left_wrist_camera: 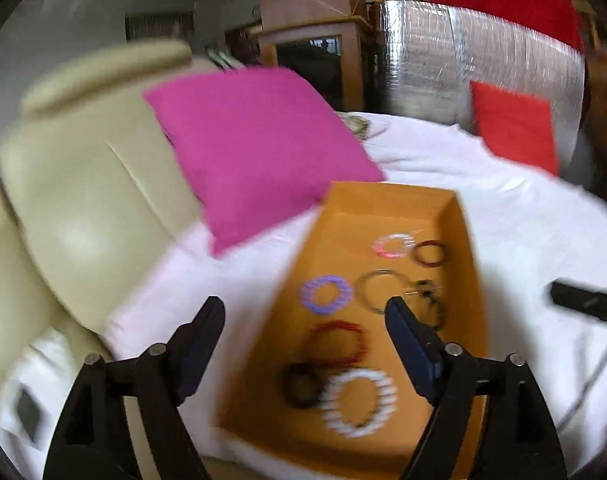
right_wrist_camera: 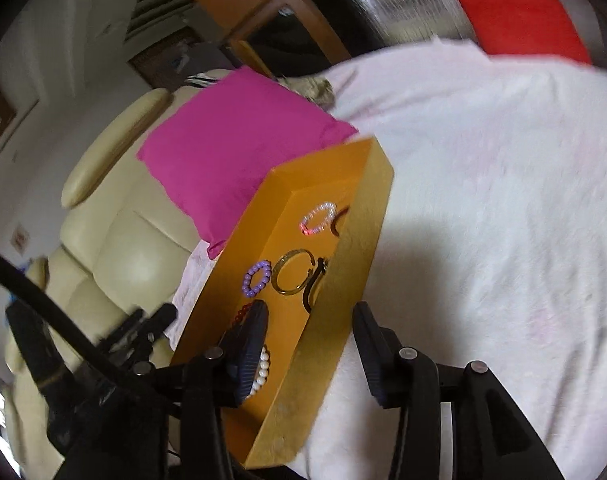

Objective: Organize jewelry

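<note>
An orange box (left_wrist_camera: 459,248) lies on a white sheet and holds several bracelets: a white bead one (left_wrist_camera: 357,402), a red one (left_wrist_camera: 339,342), a purple one (left_wrist_camera: 326,294), a pink-white one (left_wrist_camera: 393,245) and dark ones. My left gripper (left_wrist_camera: 305,318) is open and empty above the box's left side. In the right wrist view the box (right_wrist_camera: 343,280) sits tilted, its near wall between the fingers of my open right gripper (right_wrist_camera: 311,320). The purple bracelet (right_wrist_camera: 257,279) and a thin hoop (right_wrist_camera: 293,272) show inside. Both views are blurred.
A magenta cushion (left_wrist_camera: 255,148) leans on a cream leather headboard (left_wrist_camera: 87,200) left of the box. A red cushion (left_wrist_camera: 515,126) and a silver wrapped object (left_wrist_camera: 463,64) stand behind. The white sheet (right_wrist_camera: 483,200) spreads to the right. A dark object (left_wrist_camera: 583,300) lies at the right edge.
</note>
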A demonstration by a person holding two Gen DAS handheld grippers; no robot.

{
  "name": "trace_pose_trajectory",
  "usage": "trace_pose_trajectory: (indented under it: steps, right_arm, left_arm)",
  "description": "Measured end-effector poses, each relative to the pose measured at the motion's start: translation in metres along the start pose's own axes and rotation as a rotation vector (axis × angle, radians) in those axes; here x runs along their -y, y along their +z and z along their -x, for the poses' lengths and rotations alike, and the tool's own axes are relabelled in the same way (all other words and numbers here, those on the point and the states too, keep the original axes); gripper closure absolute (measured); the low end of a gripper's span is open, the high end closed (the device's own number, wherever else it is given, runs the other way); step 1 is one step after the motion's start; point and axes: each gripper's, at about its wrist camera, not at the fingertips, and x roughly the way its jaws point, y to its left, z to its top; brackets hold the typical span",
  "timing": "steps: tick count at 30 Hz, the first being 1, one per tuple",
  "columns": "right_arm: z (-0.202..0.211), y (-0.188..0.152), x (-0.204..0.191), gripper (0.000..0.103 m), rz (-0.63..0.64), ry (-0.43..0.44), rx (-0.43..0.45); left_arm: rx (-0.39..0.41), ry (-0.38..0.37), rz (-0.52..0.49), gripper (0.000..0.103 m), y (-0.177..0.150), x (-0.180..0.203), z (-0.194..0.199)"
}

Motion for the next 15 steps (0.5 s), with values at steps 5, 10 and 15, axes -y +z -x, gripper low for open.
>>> trace_pose_trajectory:
  steps: [5, 10, 15]
  right_arm:
    - [0.030, -0.008, -0.032, 0.055, 0.139, -0.013, 0.037]
    - [0.054, -0.024, -0.071, 0.041, 0.249, -0.015, 0.076]
    - [0.067, -0.041, -0.105, 0.041, 0.309, -0.065, 0.084]
  left_arm:
    - [0.017, 0.013, 0.053, 0.012, 0.004, -0.032, 0.037]
    - [0.067, 0.056, 0.115, 0.011, -0.001, -0.057, 0.081]
    - [0.104, 0.159, 0.038, 0.010, -0.010, -0.050, 0.115]
